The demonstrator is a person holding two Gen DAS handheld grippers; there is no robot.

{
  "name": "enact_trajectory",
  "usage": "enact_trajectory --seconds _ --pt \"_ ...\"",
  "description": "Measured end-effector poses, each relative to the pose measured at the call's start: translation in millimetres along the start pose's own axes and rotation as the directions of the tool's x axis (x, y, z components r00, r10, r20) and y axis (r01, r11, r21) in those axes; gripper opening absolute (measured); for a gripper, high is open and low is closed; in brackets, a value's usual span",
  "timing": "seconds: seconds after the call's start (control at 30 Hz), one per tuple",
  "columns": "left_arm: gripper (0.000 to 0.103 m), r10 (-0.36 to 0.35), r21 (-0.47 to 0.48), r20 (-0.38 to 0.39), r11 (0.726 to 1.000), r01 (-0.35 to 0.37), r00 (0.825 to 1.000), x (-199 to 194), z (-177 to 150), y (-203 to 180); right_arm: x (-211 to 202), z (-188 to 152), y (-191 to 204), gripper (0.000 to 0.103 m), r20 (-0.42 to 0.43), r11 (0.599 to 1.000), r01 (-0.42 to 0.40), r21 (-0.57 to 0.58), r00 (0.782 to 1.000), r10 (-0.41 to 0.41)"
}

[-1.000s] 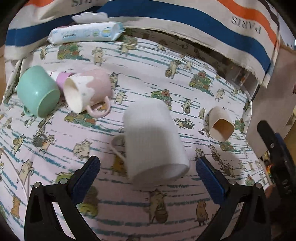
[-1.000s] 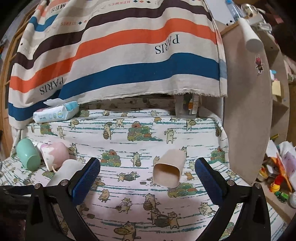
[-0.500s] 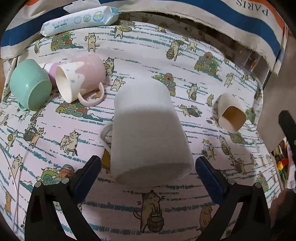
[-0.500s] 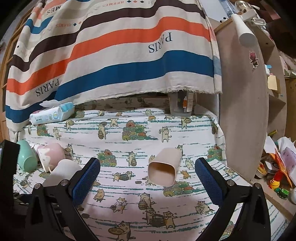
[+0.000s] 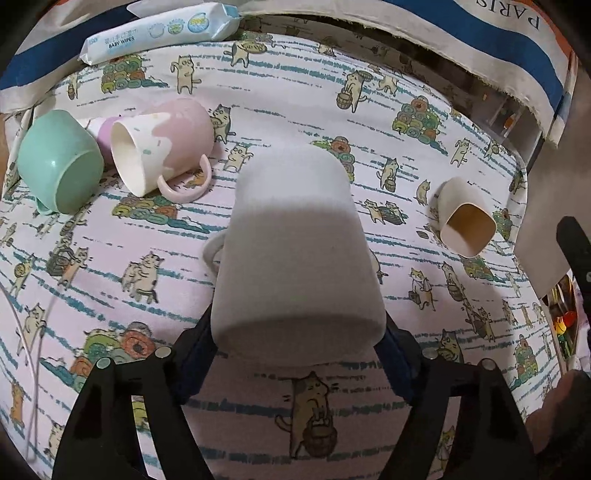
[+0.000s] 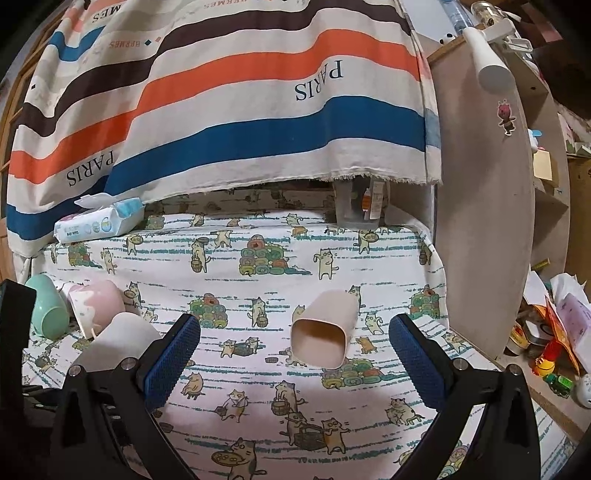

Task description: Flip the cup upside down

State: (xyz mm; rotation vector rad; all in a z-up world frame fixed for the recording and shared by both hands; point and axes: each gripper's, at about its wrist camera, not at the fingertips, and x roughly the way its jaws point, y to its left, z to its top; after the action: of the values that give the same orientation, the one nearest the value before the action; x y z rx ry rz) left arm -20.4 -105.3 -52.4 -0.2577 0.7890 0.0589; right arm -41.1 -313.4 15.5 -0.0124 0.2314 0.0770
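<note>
My left gripper [image 5: 297,345] pinches the white mug [image 5: 295,243] near its wide end, blue ribbed pads pressed against both matte, faintly ridged sides; a moment ago those pads stood wide apart, short of it. The mug lies on its side on the cat-print cloth [image 5: 369,424], handle to the left, and now fills more of the left view. My right gripper [image 6: 293,356] hangs with its jaws spread wide and nothing between them, above a squarish beige tumbler [image 6: 325,328] lying with its mouth toward me, much as before. To the left lie a smooth mint cup [image 5: 59,162] and a pink-and-cream mug [image 5: 162,142], tipped over; baby wipes [image 5: 159,29] sit beyond.
</note>
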Motion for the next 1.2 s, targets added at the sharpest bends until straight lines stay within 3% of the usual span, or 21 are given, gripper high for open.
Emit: enact_trajectory --seconds 0.13,0.53,1.2 --pt "0.075 0.014 0.041 0.017 0.999 -0.014 1.0 -10 -1 3 2 0 -1 0.102 -0.007 1.0 0.004 0.001 1.0 -0.004" --pt "0.074 -0.048 0.103 0.041 0.994 0.043 0.998 -40 12 28 6 0 -1 0.102 -0.023 1.0 0.012 -0.006 1.0 -0.012" --pt "0.074 -0.062 0.234 0.021 0.971 0.056 0.998 -27 54 20 9 -1 -3 0.102 -0.036 1.0 0.02 -0.001 0.999 -0.02"
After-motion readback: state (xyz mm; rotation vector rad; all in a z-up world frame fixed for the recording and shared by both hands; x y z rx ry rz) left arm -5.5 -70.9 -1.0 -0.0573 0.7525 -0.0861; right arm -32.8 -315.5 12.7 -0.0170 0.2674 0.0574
